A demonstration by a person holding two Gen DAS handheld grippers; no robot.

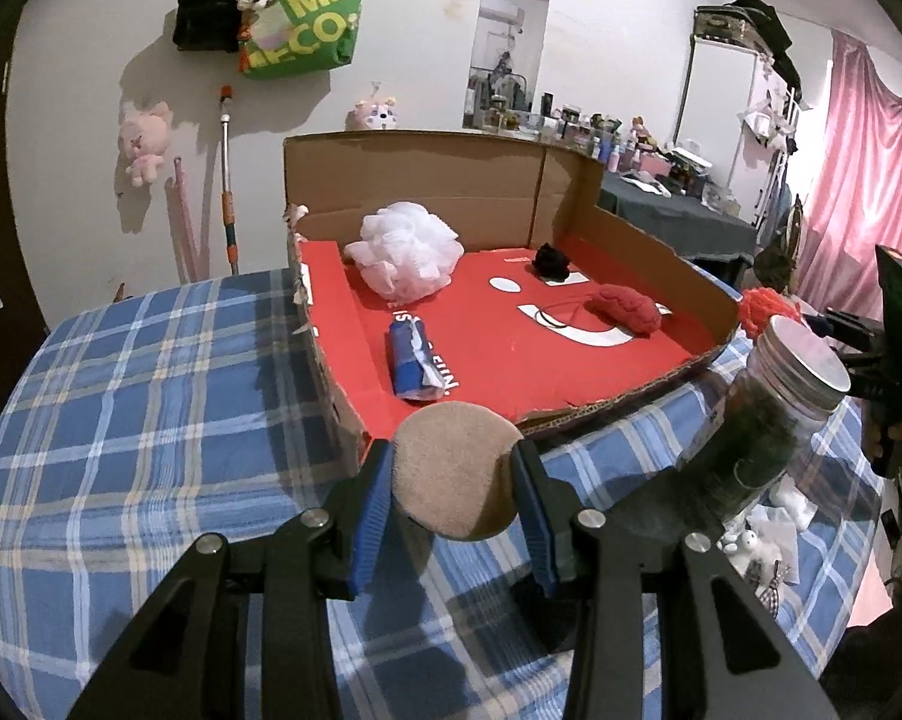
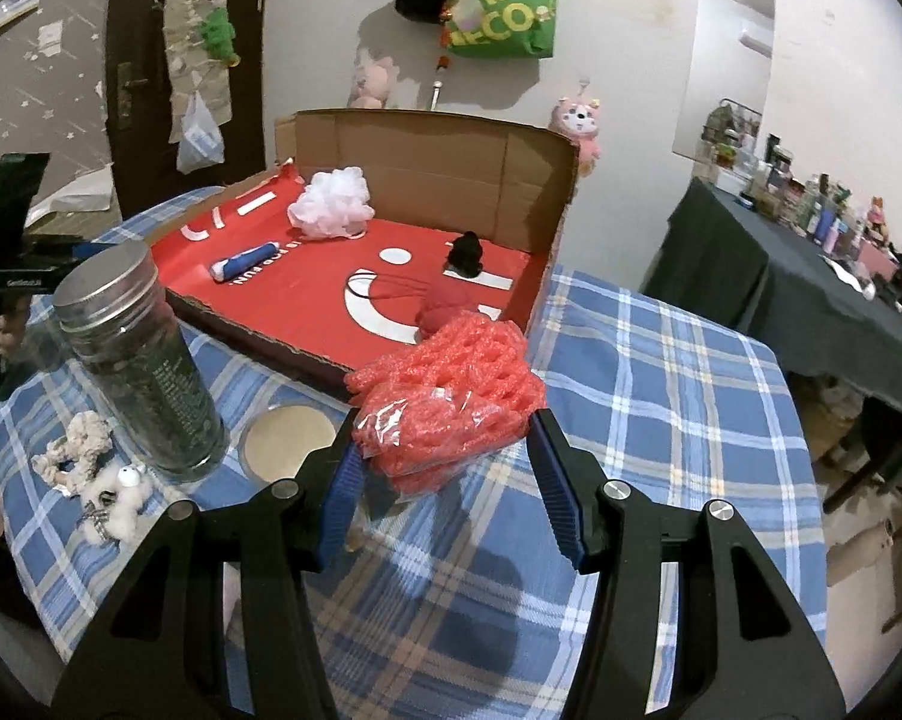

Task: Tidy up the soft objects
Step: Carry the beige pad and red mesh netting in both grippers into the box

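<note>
A round tan sponge (image 1: 460, 471) is clamped between the blue pads of the left gripper (image 1: 457, 474), both pads pressed against its sides. Just beyond the fingertips a shallow cardboard box (image 1: 415, 174) with a red floor is set on a blue plaid cloth (image 1: 139, 372). Inside the box, ahead of the fingers, a blue roll (image 1: 412, 363) is seen nearest, a white mesh puff (image 1: 406, 249) farther back, a black item (image 1: 552, 261) toward the far right corner, and a red knitted piece (image 1: 628, 309) to the right. A jar (image 1: 775, 414) with a metal lid is seen right of the fingers.

A red foam net (image 2: 451, 396), partly in clear plastic, is held between the pads of the right gripper (image 2: 445, 450), bulging forward past the fingertips toward the near edge of the box. The left pad is pressed into it; contact at the right pad cannot be made out clearly. Left of these fingers the jar stands upright, with a flat tan disc (image 2: 289, 441) between jar and fingers and small white plush pieces (image 2: 115, 495) further left.
</note>
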